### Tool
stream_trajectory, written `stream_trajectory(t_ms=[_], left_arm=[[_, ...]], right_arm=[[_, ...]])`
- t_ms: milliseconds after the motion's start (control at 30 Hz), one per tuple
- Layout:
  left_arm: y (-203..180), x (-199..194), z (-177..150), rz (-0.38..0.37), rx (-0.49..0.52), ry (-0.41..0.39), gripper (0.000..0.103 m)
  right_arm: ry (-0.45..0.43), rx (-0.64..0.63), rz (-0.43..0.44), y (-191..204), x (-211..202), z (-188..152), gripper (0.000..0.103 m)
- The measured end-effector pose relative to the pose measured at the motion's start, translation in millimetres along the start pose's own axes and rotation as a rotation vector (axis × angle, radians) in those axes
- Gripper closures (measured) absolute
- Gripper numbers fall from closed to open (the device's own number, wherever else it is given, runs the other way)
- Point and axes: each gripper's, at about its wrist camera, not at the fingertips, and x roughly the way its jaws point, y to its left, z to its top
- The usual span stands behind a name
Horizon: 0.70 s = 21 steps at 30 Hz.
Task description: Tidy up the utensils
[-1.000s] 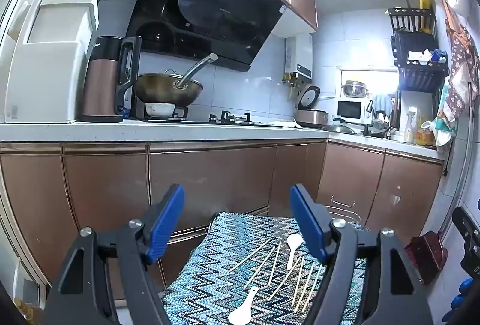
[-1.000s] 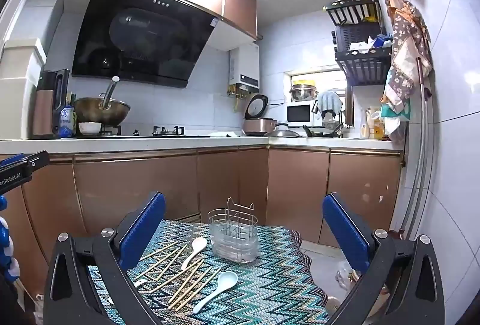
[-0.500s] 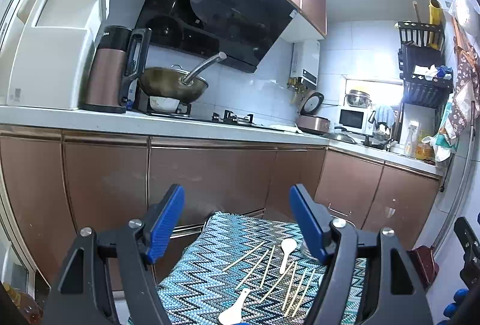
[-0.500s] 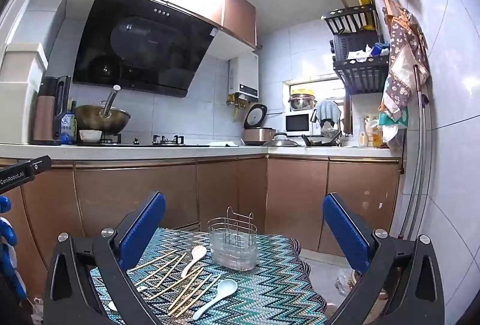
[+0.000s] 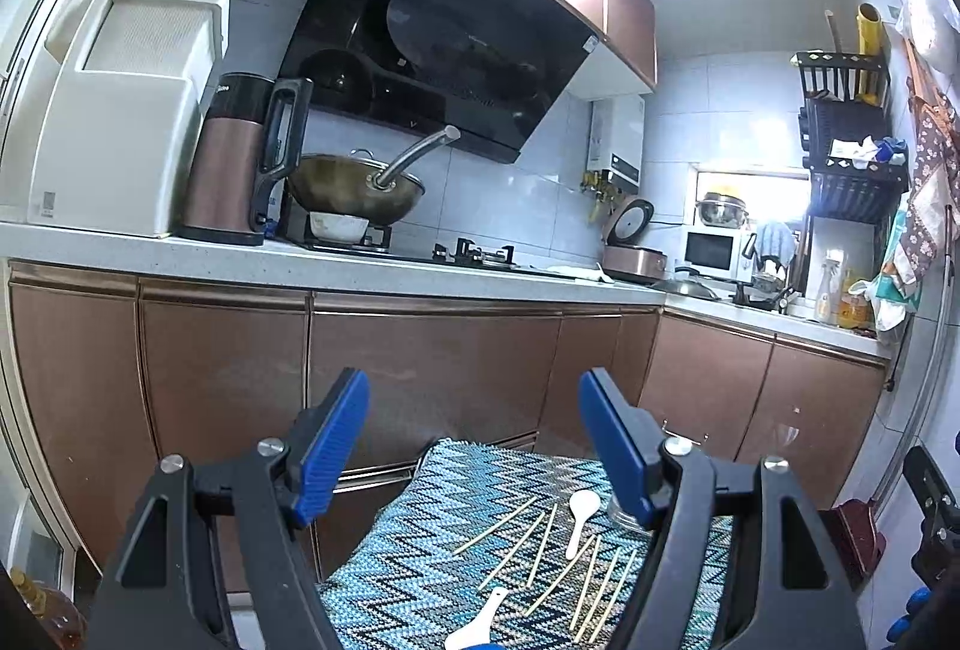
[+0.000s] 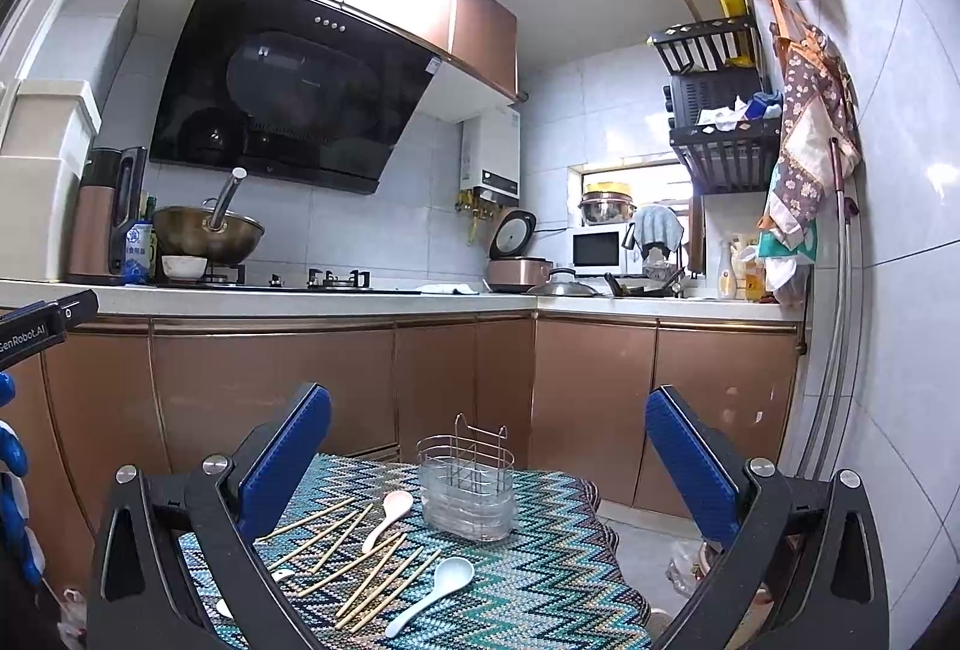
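Note:
A small table with a blue zigzag cloth (image 6: 540, 578) holds several wooden chopsticks (image 6: 372, 566), a white spoon (image 6: 384, 515), a pale blue spoon (image 6: 429, 593) and a wire-and-clear utensil holder (image 6: 468, 482) standing upright. The left wrist view shows the same chopsticks (image 5: 540, 548) and white spoon (image 5: 581, 515), plus another white spoon (image 5: 477, 629) at the near edge. My left gripper (image 5: 474, 434) is open and empty above the cloth (image 5: 396, 578). My right gripper (image 6: 489, 452) is open wide and empty, above and in front of the holder.
Brown cabinets (image 6: 270, 386) under a white counter (image 6: 300, 299) stand behind the table. A wok (image 6: 207, 230), kettle (image 6: 105, 218), rice cooker (image 6: 516, 260) and microwave (image 6: 600, 248) sit on the counter. A tiled wall (image 6: 900, 290) is at the right.
Both grippers have risen and tilted up a little, so the table sits lower in both views. Both stay open. Nothing on the table has moved.

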Motion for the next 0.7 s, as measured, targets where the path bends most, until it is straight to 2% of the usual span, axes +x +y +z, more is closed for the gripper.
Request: stream_trajectory(t_ms=[233,700], left_arm=[[-7.1,-1.7,-1.3,-0.026,0.029,0.026,0.032],[-8.1,-4.7,1.5,0.002,0.042,0.015,0.032]], right_arm=[[0.005,-0.004,0.011,2.7,-1.4,-0.7,0.0],[0.005,-0.002,0.019,2.3,-3.4,-0.2,0.0]])
